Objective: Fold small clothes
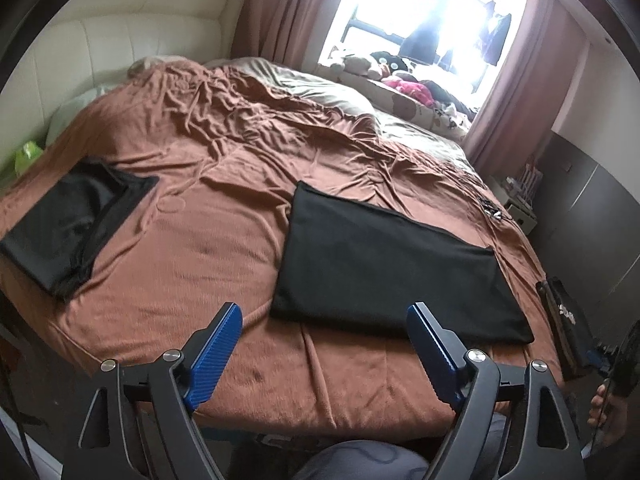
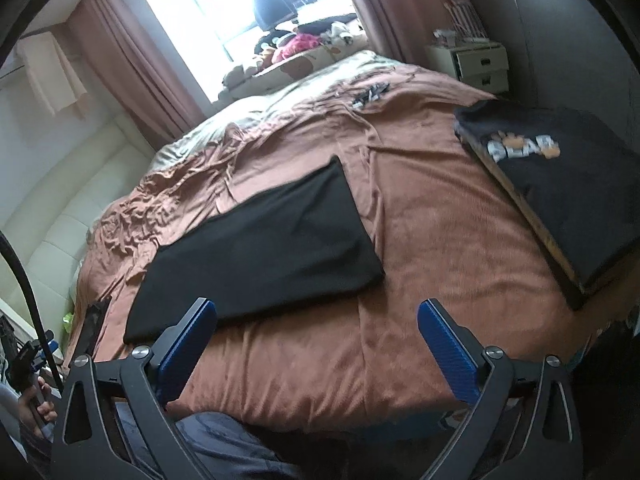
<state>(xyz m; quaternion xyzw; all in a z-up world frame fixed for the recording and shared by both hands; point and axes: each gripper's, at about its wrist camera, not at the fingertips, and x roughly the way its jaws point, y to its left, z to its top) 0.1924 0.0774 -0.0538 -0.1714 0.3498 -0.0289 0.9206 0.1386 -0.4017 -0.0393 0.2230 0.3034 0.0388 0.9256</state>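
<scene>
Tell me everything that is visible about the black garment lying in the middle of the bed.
The black garment is plain, matte cloth, folded into a flat, long, roughly rectangular shape with smooth edges. It lies flat on the brown bedspread, near the bed's front edge. Nothing rests on it, and neither gripper touches it.

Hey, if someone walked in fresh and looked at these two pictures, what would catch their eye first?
Probably the black folded garment lying flat in the middle of the rust-brown bedspread, just ahead of both open grippers, left and right. Next, the blazing window beyond the far side of the bed, with soft toys on its sill. Then the black printed shirt on the bed's right edge and a dark pile on its left.
</scene>
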